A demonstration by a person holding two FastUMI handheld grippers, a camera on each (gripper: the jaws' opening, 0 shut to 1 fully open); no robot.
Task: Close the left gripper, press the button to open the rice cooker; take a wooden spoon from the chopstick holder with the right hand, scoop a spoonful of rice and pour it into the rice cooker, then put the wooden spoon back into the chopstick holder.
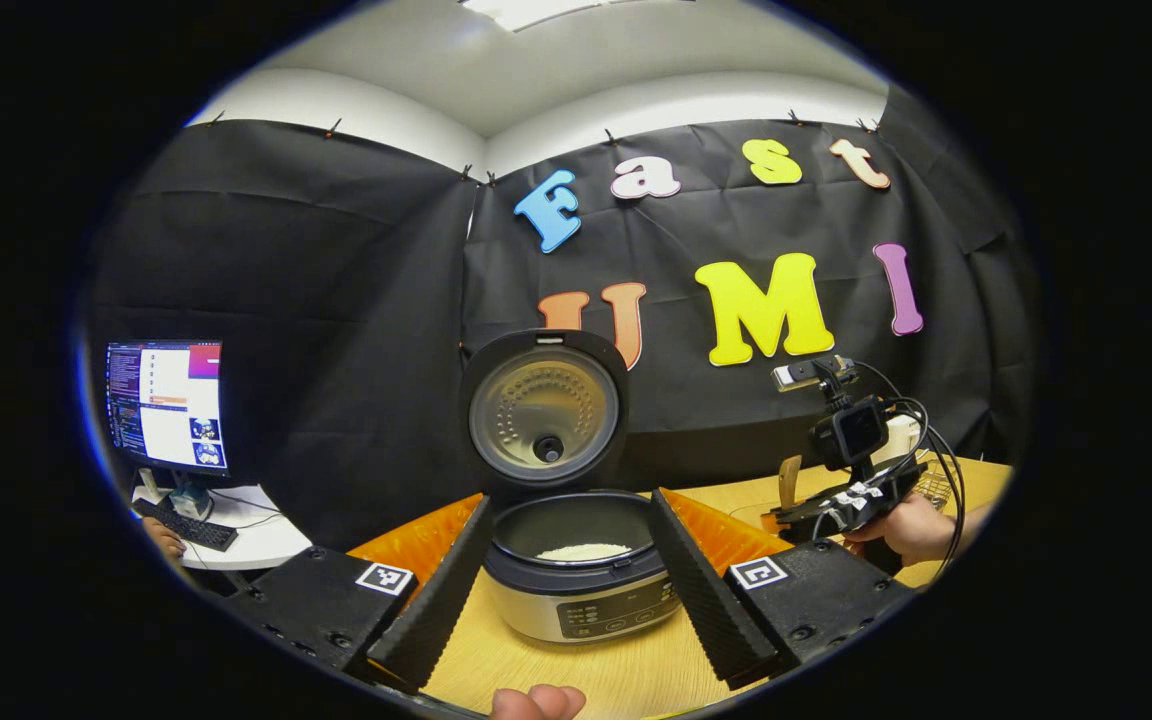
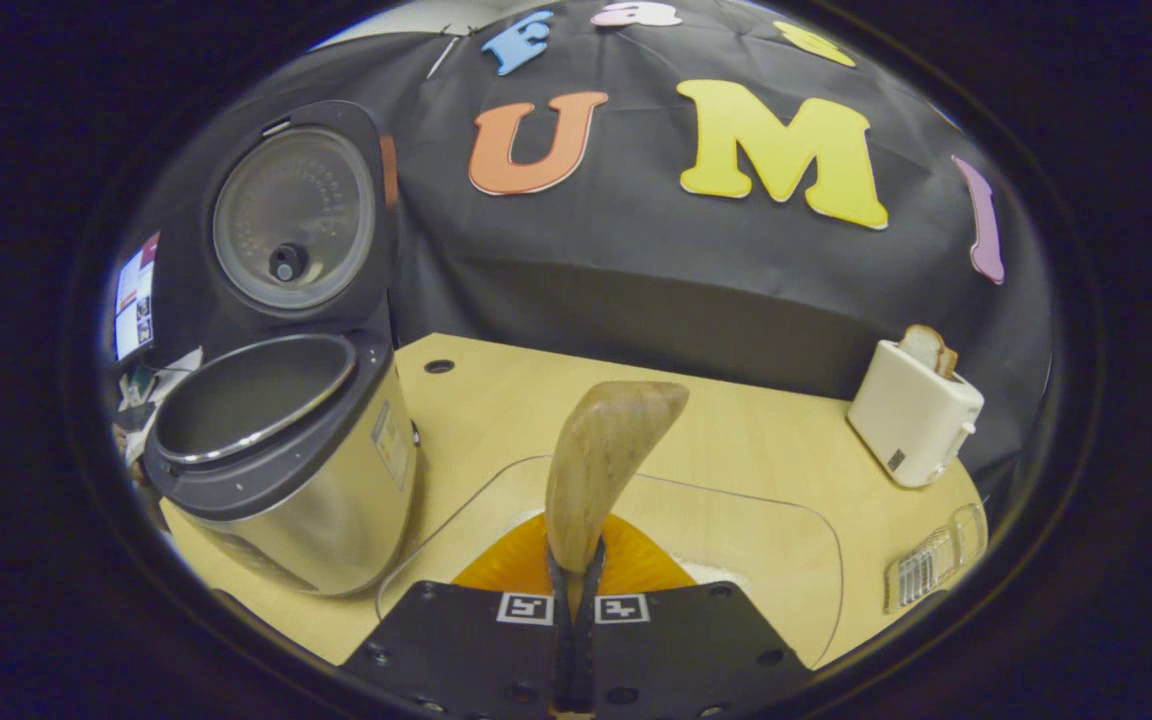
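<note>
wooden spoon (image 2: 601, 460) handle hidden between right gripper (image 2: 573, 590) fingers, bowl's contents not discernible; chopstick holder (image 2: 936, 560) cut by edge; monitor (image 1: 166, 405) text too small; hand (image 1: 538, 702) cropped at bottom

Rice cooker (image 1: 576, 560) open, rice inside; wooden spoon (image 2: 601, 460) upright.

A: Any text you can read here?

B: Not really. The cooker (image 1: 576, 590) has a dark front panel with faint button marks, too small to make out. On its side in the right gripper view there is a label (image 2: 392, 446), blurred.

A: The grippers?

B: Square black-and-white marker tags (image 1: 385, 577) sit on each one, patterns rather than words. The toaster (image 2: 914, 410) carries a small dark mark low on its side, unreadable.
</note>
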